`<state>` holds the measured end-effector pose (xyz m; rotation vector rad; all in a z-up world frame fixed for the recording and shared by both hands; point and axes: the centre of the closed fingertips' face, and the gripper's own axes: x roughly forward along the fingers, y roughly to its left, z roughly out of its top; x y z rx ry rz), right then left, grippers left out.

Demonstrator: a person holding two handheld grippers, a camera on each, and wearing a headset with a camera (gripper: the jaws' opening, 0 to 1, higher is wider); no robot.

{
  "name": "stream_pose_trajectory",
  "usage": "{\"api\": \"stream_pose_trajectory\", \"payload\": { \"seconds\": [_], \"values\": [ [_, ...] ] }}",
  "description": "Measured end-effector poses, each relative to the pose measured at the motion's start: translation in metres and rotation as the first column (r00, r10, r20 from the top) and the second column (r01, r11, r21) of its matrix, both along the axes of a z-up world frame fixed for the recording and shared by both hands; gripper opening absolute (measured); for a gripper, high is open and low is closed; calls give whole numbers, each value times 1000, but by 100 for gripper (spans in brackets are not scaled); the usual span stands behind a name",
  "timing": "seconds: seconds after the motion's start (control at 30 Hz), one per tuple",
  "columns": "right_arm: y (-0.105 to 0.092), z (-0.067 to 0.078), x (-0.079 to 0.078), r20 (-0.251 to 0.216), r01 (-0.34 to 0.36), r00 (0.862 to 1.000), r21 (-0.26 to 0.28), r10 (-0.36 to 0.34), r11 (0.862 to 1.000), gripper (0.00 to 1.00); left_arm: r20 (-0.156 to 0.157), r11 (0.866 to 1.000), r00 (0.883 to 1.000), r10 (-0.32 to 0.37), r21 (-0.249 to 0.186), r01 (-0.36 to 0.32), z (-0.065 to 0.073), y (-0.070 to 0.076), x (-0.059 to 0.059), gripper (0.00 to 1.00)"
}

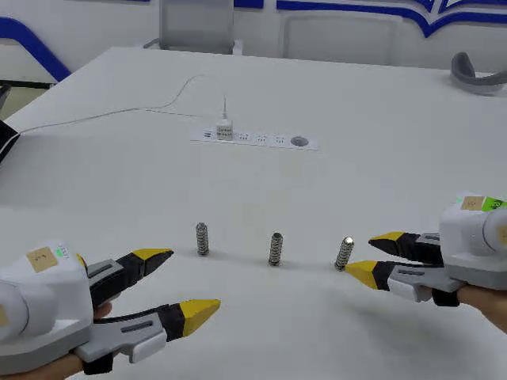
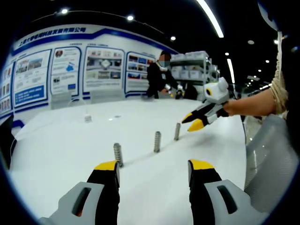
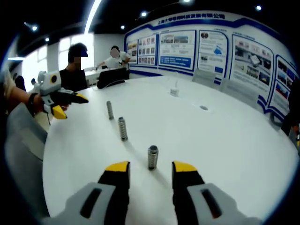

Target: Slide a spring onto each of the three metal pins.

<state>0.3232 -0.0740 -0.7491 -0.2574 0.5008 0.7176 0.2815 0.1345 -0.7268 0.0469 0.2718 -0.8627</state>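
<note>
Upright, spring-clad rightmost pin [image 1: 344, 253] stands just ahead of the right hand-held gripper [image 1: 371, 253], jaws apart; left hand-held gripper [image 1: 186, 279], likewise apart, lies farther off

The grey, yellow-tipped left gripper [image 1: 186, 279], jaws wide apart, hovers left of the row of three spring-covered metal pins [image 1: 275, 248]. The matching right gripper [image 1: 366, 253], jaws parted, sits just beside its right end.
</note>
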Motion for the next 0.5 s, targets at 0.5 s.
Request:
{"api": "stream_pose_trajectory", "payload": {
  "seconds": [0.5],
  "values": [
    [1, 16, -9, 34, 2, 999, 17, -2, 1000, 41, 5, 1000, 1000, 3, 2, -3, 2, 3, 5, 63]
  ]
}}
